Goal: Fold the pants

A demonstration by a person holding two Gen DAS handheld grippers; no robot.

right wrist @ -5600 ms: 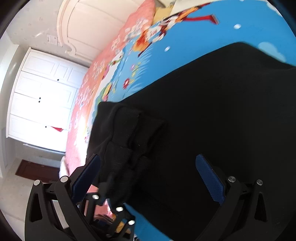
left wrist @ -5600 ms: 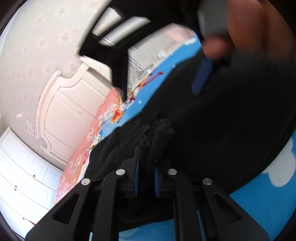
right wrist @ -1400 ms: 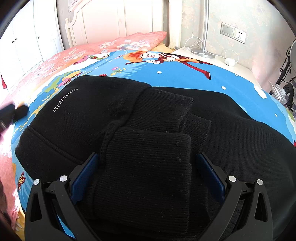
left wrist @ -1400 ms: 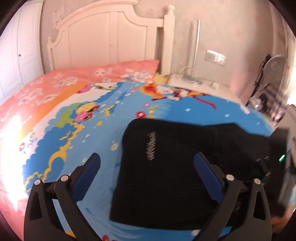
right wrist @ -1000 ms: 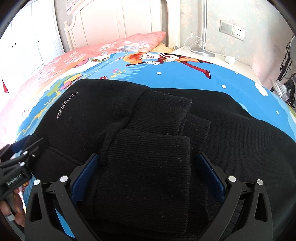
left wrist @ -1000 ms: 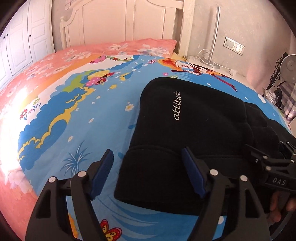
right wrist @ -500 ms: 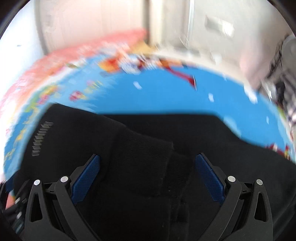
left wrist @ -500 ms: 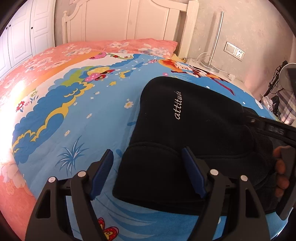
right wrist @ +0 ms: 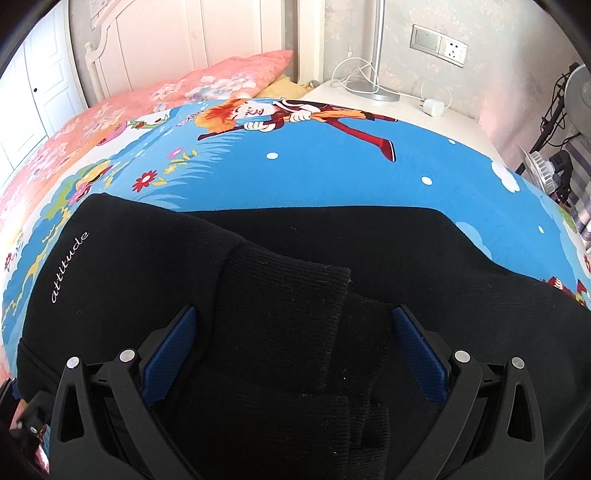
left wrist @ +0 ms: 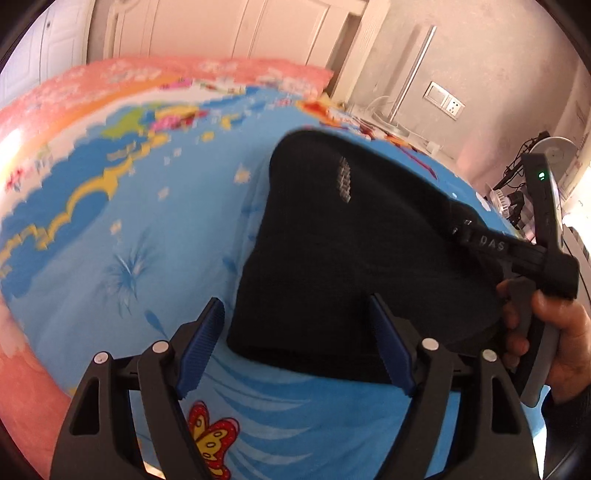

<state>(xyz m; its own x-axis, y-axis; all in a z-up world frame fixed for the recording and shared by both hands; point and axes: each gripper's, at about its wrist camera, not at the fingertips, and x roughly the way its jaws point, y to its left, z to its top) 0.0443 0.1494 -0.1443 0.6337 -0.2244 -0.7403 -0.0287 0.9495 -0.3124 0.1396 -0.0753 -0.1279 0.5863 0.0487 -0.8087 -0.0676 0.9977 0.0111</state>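
Free room: the bed sheet (left wrist: 155, 229) is bare to the left of the pants and along the near edge; in the right wrist view it is also bare behind them, up to the pink pillow (right wrist: 229, 79).
Edges: the near left corner of the folded black pants (left wrist: 332, 258) lies between the blue pads of the left gripper (left wrist: 295, 347); the folded edge runs from there away toward the headboard (left wrist: 229, 33).
Left gripper: released, jaws wide apart, the left pad over the sheet, the right pad over the cloth; contact with the cloth I cannot tell.
Right gripper (right wrist: 293, 354): released, jaws wide, standing on both sides of the ribbed cuffs (right wrist: 295, 295) that lie on top of the pants (right wrist: 424, 258); the pads do not press them.
Right hand (left wrist: 546, 332): holds the handle of its gripper at the right side of the pants.
Writing: "attitude" (right wrist: 69, 267) in white script on the pants, blurred in the left wrist view; "DAS" (left wrist: 493, 243) on the right gripper body.
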